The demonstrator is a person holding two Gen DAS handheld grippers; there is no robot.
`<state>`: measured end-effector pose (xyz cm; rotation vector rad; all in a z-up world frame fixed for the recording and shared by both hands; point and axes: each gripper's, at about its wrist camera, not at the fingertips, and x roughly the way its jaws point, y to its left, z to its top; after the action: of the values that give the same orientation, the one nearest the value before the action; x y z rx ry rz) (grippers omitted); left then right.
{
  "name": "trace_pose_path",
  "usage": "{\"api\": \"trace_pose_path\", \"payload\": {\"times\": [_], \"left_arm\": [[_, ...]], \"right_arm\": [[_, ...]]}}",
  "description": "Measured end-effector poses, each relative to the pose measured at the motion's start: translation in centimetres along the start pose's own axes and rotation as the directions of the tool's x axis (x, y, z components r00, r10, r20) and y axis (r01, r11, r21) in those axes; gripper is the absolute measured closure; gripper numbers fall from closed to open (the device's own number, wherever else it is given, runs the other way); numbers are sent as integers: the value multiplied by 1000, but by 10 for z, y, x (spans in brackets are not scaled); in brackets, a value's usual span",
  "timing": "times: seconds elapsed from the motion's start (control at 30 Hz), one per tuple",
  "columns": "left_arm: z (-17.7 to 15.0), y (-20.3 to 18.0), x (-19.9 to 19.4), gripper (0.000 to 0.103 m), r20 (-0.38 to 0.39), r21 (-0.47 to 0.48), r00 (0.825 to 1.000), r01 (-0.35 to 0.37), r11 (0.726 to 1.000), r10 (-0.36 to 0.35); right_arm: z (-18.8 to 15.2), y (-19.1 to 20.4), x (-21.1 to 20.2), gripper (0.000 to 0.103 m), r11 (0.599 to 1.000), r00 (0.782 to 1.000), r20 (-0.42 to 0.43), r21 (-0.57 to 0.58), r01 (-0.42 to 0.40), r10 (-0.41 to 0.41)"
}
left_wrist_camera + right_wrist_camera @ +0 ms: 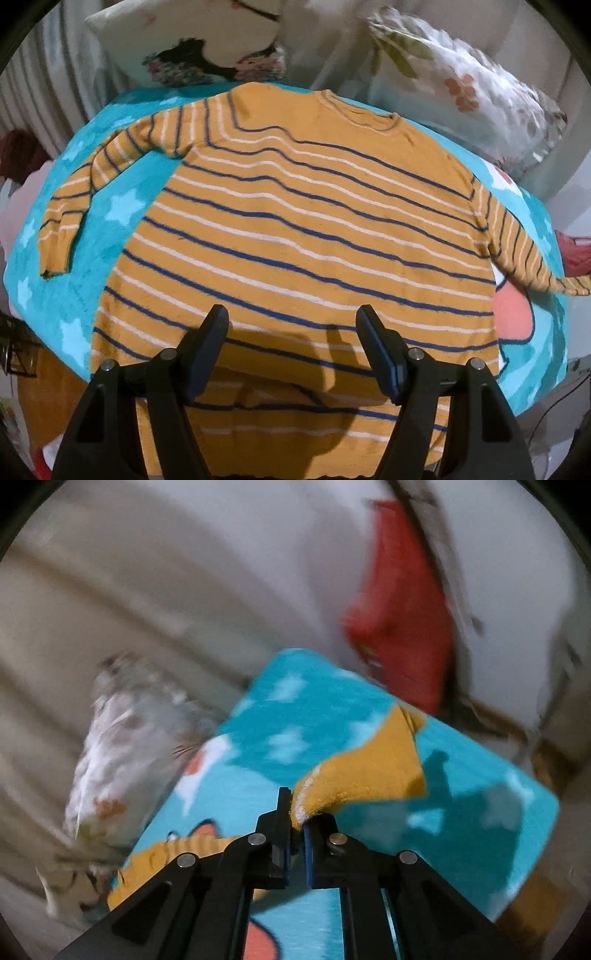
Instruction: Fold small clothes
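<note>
Spread over a turquoise star-print blanket (122,206), your striped orange sweater (295,229) lies flat for folding, your left gripper (291,332) hovering released above its hem while your right gripper (295,812) fingers clench one sleeve (362,771), seemingly to fold it inward.

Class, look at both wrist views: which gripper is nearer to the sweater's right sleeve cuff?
Right. The right gripper is shut on the sleeve cuff itself. The left gripper hovers open over the sweater's lower body, apart from that sleeve.
</note>
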<state>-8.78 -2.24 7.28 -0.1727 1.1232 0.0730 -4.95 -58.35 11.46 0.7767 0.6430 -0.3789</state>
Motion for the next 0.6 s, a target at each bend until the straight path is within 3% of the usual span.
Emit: {"api": "trace_pose_path", "payload": {"times": [0.2, 0.4, 0.6], "left_arm": [[0, 41, 1, 32, -6, -77, 1000, -5, 997, 5], [3, 94, -2, 32, 2, -155, 1000, -18, 988, 18], [9, 152, -1, 32, -7, -218, 999, -38, 975, 37]], "right_arm": [[-29, 117, 22, 97, 967, 988, -92, -211, -144, 127], [-109, 247, 62, 97, 874, 943, -271, -391, -290, 192], [-198, 343, 104, 97, 788, 897, -410, -493, -369, 164]]}}
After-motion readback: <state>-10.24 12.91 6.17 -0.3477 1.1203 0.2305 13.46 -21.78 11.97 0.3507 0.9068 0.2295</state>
